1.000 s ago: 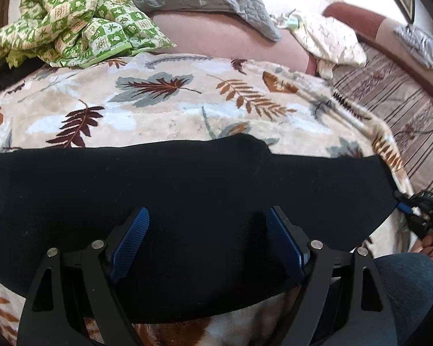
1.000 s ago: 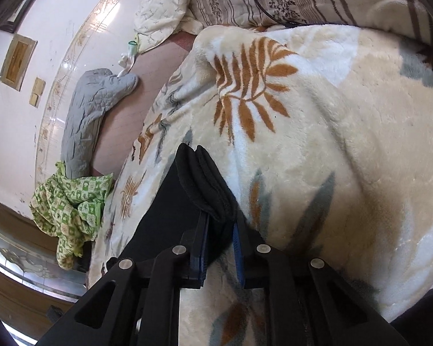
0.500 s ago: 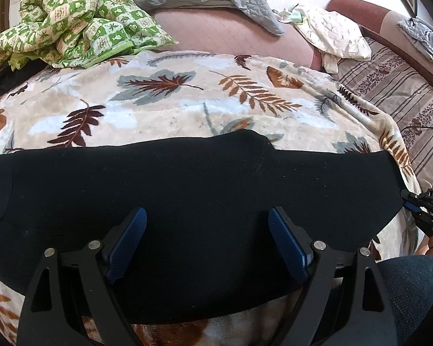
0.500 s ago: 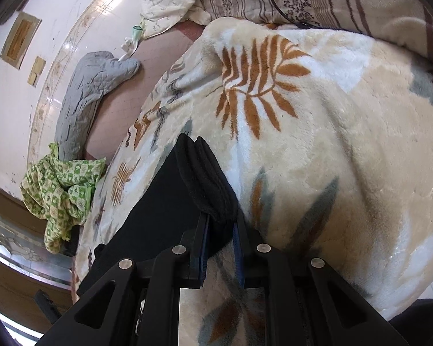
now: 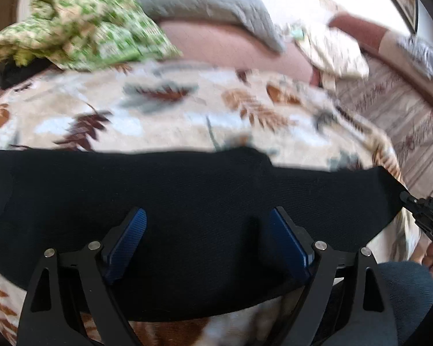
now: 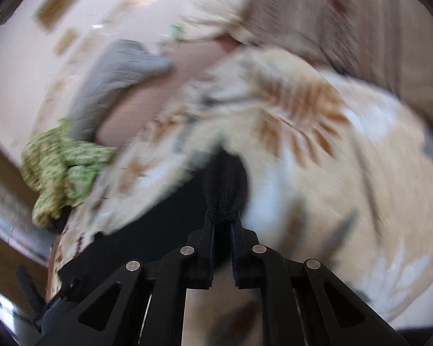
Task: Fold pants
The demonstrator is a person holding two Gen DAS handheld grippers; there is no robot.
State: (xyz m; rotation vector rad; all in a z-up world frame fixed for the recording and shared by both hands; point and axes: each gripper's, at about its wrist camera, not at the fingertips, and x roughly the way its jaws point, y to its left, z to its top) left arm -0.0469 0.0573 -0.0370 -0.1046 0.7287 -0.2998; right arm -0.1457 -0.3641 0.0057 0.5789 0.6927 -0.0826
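Leaf-print blanket (image 5: pixel 170 115) on the bed carried the black pants (image 5: pixel 205 201), stretched flat across mid-frame. We judged the risk: a fast swing could tug the bunched end out of our right gripper (image 6: pixel 222 225), clenched on it. Our left gripper (image 5: pixel 207 236) hung wide open above the fabric, gripping nothing; contact unclear.

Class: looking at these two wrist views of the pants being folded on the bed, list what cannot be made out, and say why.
- Left wrist view: black pants near edge, hidden behind the open left hand-held gripper.
- Right wrist view: leaf-print blanket pattern, motion-blurred.
- Right wrist view: pants' end inside the shut right hand-held gripper, covered by its fingers.
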